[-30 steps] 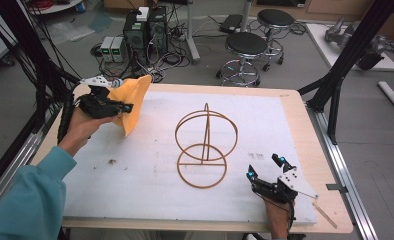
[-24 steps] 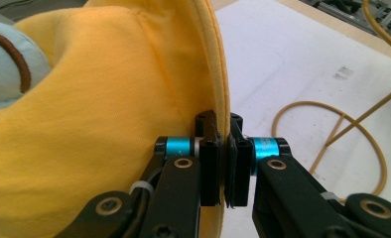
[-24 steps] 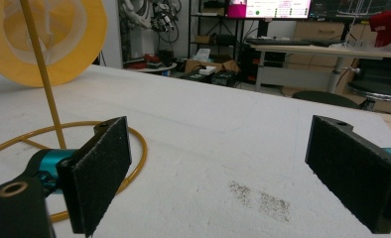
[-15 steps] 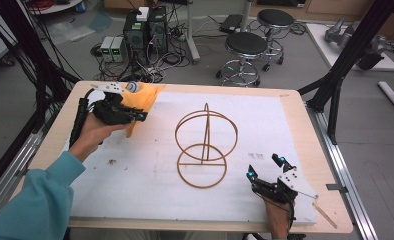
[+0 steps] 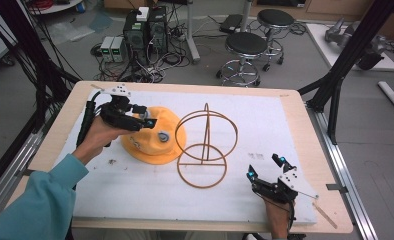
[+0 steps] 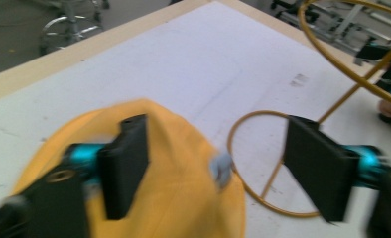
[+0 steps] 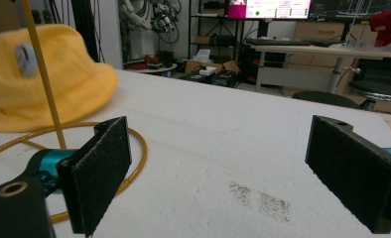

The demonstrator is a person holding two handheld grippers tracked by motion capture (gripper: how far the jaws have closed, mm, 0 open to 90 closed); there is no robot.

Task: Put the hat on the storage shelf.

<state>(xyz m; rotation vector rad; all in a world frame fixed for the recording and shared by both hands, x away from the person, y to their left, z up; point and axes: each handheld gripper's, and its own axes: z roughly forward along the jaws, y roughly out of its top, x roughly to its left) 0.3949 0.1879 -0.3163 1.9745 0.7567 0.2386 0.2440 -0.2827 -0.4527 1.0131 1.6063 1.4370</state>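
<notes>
A yellow bucket hat (image 5: 155,142) lies flat on the white mat, its brim touching the left side of a gold wire stand (image 5: 205,145). My left gripper (image 5: 146,116) hovers over the hat's crown, jaws open. In the left gripper view the hat (image 6: 173,198) sits under the left jaw, the stand's base ring (image 6: 231,141) lies between the jaws, and the gripper (image 6: 218,124) holds nothing. My right gripper (image 5: 264,166) rests open near the front right edge. The right gripper view, with its gripper (image 7: 221,124) spread wide, shows the hat (image 7: 39,84) behind the stand's pole (image 7: 52,114).
The white mat (image 5: 265,120) covers a wooden table. Two stools (image 5: 245,45) and computer boxes (image 5: 145,30) stand on the floor behind it. Black frame posts (image 5: 345,60) rise at the right and left edges.
The left gripper carried the hat rightward and down from the table's far left corner. The hat now lies flat by the stand and the jaws are open. The right gripper stayed put.
</notes>
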